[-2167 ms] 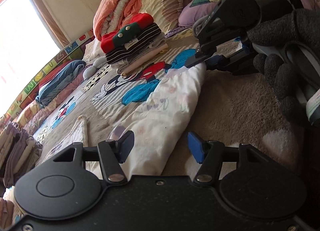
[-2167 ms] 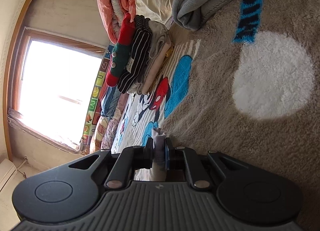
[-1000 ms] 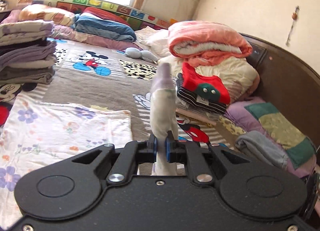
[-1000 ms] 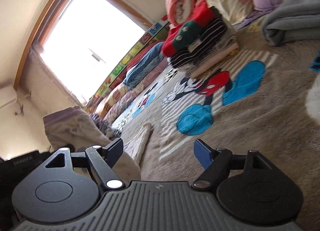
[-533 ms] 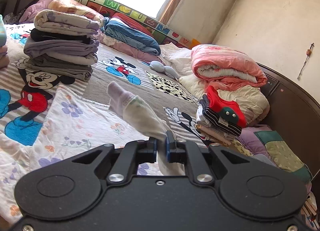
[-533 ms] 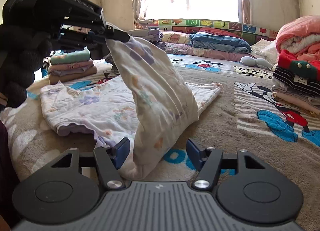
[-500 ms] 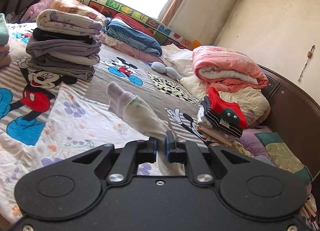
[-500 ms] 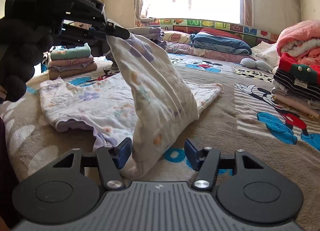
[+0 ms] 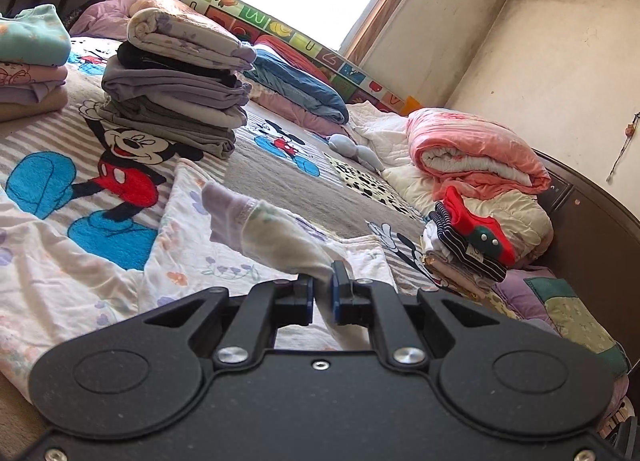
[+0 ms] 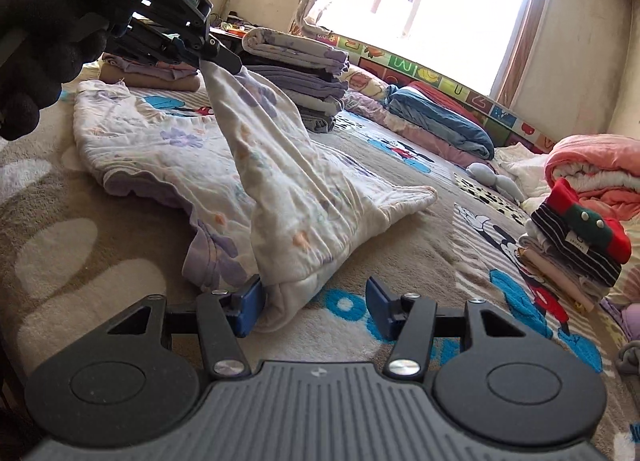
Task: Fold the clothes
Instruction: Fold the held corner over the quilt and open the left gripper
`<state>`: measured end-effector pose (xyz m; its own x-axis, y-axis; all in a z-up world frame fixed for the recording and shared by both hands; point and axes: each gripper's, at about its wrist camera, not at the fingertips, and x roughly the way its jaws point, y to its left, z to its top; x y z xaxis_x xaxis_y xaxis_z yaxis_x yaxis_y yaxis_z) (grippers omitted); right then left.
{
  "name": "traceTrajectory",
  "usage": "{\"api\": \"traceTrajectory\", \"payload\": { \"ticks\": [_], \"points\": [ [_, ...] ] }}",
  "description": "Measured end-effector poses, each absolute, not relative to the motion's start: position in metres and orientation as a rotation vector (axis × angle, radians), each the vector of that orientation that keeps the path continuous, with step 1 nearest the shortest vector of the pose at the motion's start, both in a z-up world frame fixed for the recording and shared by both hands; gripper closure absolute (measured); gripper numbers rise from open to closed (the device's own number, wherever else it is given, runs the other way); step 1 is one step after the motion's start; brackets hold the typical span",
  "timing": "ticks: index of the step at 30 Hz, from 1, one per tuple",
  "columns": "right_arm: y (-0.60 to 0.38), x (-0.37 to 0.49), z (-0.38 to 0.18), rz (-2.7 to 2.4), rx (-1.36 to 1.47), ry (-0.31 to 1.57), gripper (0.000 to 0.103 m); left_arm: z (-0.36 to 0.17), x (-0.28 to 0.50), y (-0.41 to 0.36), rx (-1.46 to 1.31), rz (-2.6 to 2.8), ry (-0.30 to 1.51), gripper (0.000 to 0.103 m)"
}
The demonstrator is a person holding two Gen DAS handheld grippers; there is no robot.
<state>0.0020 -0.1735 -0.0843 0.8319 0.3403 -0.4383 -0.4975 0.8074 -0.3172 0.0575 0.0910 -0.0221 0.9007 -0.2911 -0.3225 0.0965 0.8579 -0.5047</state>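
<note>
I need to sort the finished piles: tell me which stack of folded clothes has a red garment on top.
The small stack beside the rolled pink quilt: red and green on top, striped beneath. The tall stack is topped by floral white; the far-left one by teal.

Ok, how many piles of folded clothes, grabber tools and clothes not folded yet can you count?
piles of folded clothes: 3
grippers: 2, the left gripper and the right gripper
floral garment, not yet folded: 1
Total: 6
</note>
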Motion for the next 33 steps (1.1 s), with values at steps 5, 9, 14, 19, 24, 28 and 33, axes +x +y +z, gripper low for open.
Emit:
{"api": "traceTrajectory", "payload": {
  "ticks": [5, 9, 14, 19, 24, 28, 33],
  "points": [
    [-0.165, -0.002, -0.088, 0.457, -0.496, 0.366, 0.048, -0.024, 0.050, 0.097, -0.469, -0.208, 0.406, 0.096],
    [-0.168, -0.002, -0.087, 0.453, -0.487, 0.378, 0.049, -0.020, 0.042, 0.098, -0.420, -0.210, 0.396, 0.096],
    [-0.168, -0.004, -0.089, 0.453, -0.498, 0.374, 0.048, -0.024, 0.042, 0.102, -0.359, -0.166, 0.429, 0.096],
    [-0.167, -0.004, -0.089, 0.458, -0.503, 0.371, 0.048, -0.026, 0.042, 0.109, -0.371, -0.137, 0.429, 0.096],
    [-0.165, -0.006, -0.087, 0.461, -0.518, 0.359, 0.048, -0.017, 0.035, 0.107, -0.350, -0.150, 0.392, 0.096],
    [-0.165, -0.006, -0.086, 0.460, -0.523, 0.357, 0.048, -0.017, 0.034, 0.111, -0.341, -0.133, 0.395, 0.096],
    [-0.163, -0.010, -0.085, 0.462, -0.544, 0.346, 0.048, -0.034, 0.044, 0.112, -0.292, -0.061, 0.479, 0.096]
  ]
}}
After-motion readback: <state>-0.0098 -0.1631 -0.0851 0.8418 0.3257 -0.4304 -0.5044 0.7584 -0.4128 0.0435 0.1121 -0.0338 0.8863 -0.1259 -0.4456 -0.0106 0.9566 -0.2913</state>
